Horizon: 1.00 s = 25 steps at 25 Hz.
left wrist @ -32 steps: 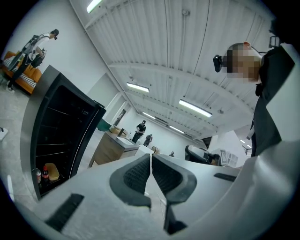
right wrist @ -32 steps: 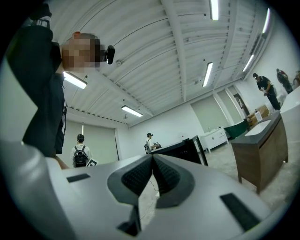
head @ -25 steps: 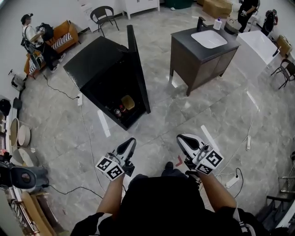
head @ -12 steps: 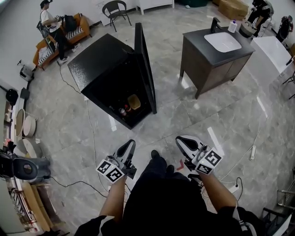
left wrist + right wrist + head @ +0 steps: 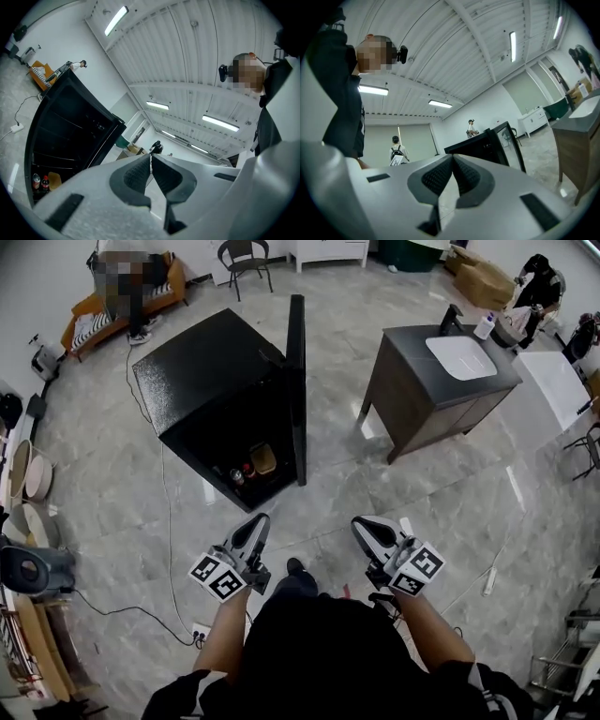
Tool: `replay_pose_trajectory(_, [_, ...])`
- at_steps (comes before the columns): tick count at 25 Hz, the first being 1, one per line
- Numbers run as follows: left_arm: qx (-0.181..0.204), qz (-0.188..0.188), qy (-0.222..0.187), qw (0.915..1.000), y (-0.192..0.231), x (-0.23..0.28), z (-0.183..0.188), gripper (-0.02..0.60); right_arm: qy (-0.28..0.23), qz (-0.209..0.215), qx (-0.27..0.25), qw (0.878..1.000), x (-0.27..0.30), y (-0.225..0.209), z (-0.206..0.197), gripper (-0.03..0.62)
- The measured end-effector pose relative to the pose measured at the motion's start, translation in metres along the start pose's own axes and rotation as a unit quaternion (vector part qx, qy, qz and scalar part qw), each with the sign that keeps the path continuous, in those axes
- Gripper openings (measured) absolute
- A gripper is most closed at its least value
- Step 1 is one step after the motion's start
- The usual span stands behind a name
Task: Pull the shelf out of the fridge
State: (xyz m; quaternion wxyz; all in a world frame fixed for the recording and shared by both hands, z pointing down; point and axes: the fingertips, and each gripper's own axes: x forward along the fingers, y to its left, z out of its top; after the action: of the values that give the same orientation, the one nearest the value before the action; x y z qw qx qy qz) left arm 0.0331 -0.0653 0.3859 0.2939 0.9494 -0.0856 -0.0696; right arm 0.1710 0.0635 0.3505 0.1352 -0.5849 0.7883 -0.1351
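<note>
The black fridge [image 5: 202,371] stands on the floor ahead with its door [image 5: 297,371] swung open. In the left gripper view, thin shelves [image 5: 58,136] cross its dark interior [image 5: 70,126], with cans and a yellow item at the bottom [image 5: 249,466]. My left gripper [image 5: 260,519] is held level, short of the fridge opening, its jaws shut and empty [image 5: 150,157]. My right gripper [image 5: 362,524] hangs beside it, also shut on nothing [image 5: 452,157]. Neither touches the fridge [image 5: 480,145].
A dark cabinet with a white sink [image 5: 441,367] stands right of the fridge. Cables [image 5: 167,521] and a power strip [image 5: 201,630] lie on the floor at left. A chair [image 5: 246,257] and a sofa [image 5: 94,320] are at the back.
Both grippers have been carried across the floor a little nearer to the fridge. Their jaws stayed shut.
</note>
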Motion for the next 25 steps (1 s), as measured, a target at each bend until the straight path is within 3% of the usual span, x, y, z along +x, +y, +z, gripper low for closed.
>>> replay_pose_trajectory(10, [-0.026, 0.019, -0.031, 0.9990, 0.051, 0.013, 0.019, 0.031, 0.007, 0.024, 0.017, 1.000, 0.068, -0.036, 0.013, 0.026])
replay_pose_trajectory(18, [-0.045, 0.074, -0.074, 0.9934, 0.075, 0.004, 0.023, 0.031, 0.030, 0.088, 0.027, 0.995, 0.116, -0.050, 0.015, 0.026])
replay_pose_trajectory(21, [-0.044, 0.109, -0.097, 0.9883, 0.084, 0.003, 0.026, 0.031, 0.042, 0.123, 0.038, 0.991, 0.138, -0.063, 0.015, 0.026])
replay_pose_trajectory(25, [-0.062, 0.153, -0.159, 0.9734, 0.087, 0.009, 0.035, 0.031, 0.053, 0.176, 0.057, 0.981, 0.158, -0.078, 0.028, 0.026])
